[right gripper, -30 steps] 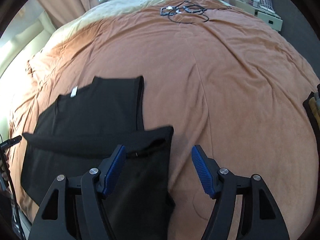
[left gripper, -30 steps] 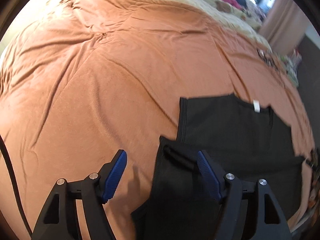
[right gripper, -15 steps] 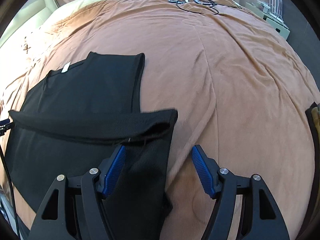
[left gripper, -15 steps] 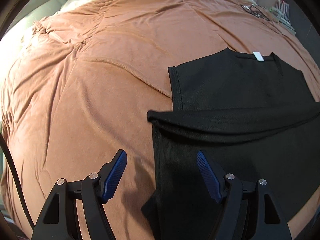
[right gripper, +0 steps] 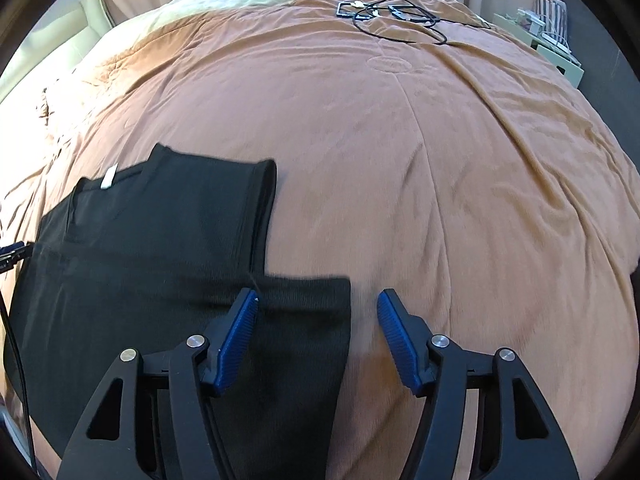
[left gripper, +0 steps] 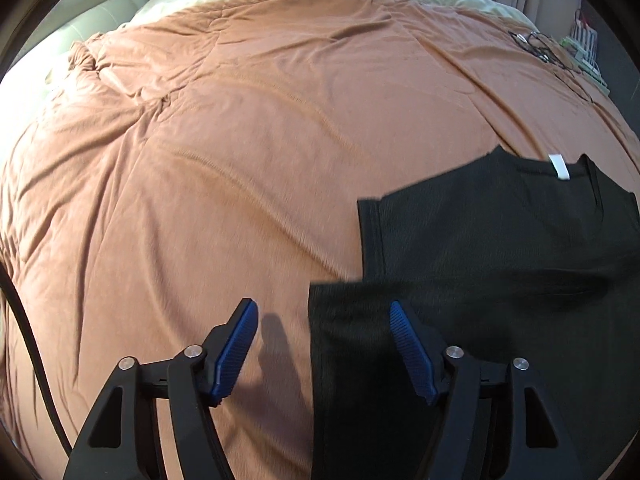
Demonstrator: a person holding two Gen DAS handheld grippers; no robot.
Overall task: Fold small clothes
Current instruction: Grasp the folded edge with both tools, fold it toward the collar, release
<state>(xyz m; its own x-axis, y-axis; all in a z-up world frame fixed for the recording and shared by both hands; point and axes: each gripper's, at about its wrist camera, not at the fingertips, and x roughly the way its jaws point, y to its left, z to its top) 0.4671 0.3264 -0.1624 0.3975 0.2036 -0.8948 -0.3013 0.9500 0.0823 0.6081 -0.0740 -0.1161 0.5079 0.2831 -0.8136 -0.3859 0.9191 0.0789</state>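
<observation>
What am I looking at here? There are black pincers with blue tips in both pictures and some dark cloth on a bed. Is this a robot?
No robot arm here: a person holds a hand-operated two-finger gripper in each hand, and each carries a wide-angle camera looking forward along its fingers. That is why the bed looks bulged.

One picture comes from the left gripper, the other from the right gripper. The blue parts are ribbed pads on the fingers.

On the orange-brown blanket lies a black garment with a white neck label; its near part is already folded over itself. Each gripper stands open over one near corner of it, with nothing held between the fingers. Far back on the blanket lie some dark cables.
</observation>
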